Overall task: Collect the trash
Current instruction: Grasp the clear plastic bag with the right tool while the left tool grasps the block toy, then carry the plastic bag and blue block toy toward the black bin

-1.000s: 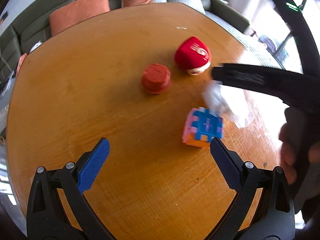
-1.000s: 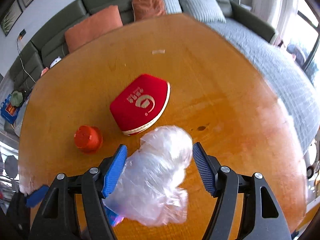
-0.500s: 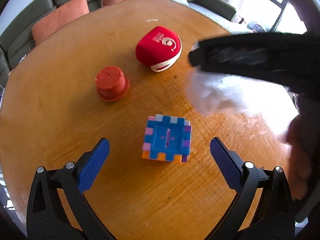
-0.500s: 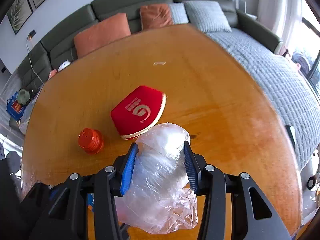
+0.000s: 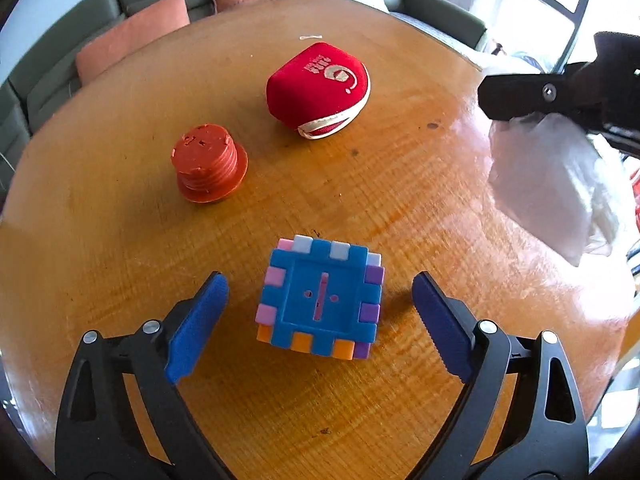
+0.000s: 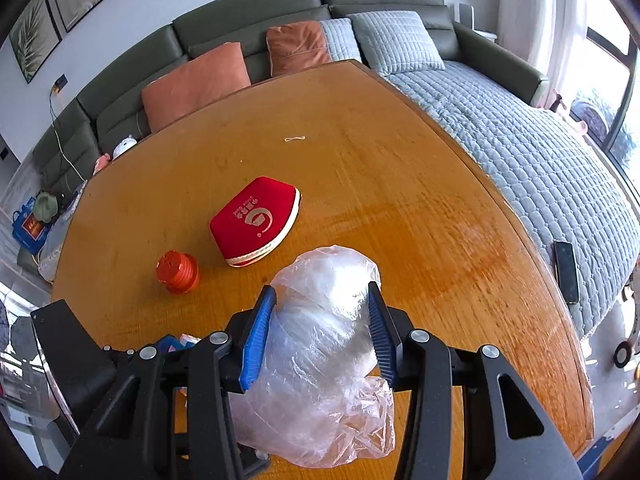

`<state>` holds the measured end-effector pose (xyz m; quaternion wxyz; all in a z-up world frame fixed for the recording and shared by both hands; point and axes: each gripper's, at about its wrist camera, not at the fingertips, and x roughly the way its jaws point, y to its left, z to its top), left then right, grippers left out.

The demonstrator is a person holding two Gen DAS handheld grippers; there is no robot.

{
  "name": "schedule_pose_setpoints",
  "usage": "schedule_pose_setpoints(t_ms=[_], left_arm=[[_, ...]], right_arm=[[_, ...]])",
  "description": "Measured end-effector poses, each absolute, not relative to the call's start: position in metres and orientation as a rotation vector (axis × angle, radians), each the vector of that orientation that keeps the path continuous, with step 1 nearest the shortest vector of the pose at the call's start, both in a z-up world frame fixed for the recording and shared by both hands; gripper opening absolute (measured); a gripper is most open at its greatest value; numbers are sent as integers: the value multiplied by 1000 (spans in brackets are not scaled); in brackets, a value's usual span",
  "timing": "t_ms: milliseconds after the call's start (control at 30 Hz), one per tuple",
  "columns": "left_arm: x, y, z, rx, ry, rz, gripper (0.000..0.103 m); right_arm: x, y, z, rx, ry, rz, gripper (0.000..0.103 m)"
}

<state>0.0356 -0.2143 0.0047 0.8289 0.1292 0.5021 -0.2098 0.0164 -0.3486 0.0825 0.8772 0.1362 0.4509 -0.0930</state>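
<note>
Right tool (image 6: 320,328) clamped on crumpled plastic bag (image 6: 320,360); left tool (image 5: 320,308) (jaws closing, untouching) astride toy cube (image 5: 320,300).

left hand-held gripper (image 5: 320,304) closing, right hand-held gripper (image 6: 322,328) clamped

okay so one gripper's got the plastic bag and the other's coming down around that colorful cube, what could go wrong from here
1. The right gripper pinches only the upper part of the crumpled plastic bag; the loose lower part hangs free and could slip out or snag.
2. The left gripper is closing around the foam puzzle cube, pads not yet touching. The cube sits slightly askew between them, so it may twist or skid on the table.
</note>
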Motion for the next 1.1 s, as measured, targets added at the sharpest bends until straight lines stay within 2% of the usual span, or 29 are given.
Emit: schedule_pose_setpoints(t_ms=[67,333,567,1100], left_arm=[[31,-213,12,261,1032,-441,41],[28,-178,24,159,1054,-451,40],[8,-115,49,125,1017,-382,40],[-22,76,71,-18,997,-107,40]], right_arm=[[14,-347,85,279,936,-198,47],[8,-330,94,273,912,-175,47],[14,-282,97,265,908,-87,47],[35,-90,102,126,954,205,47]])
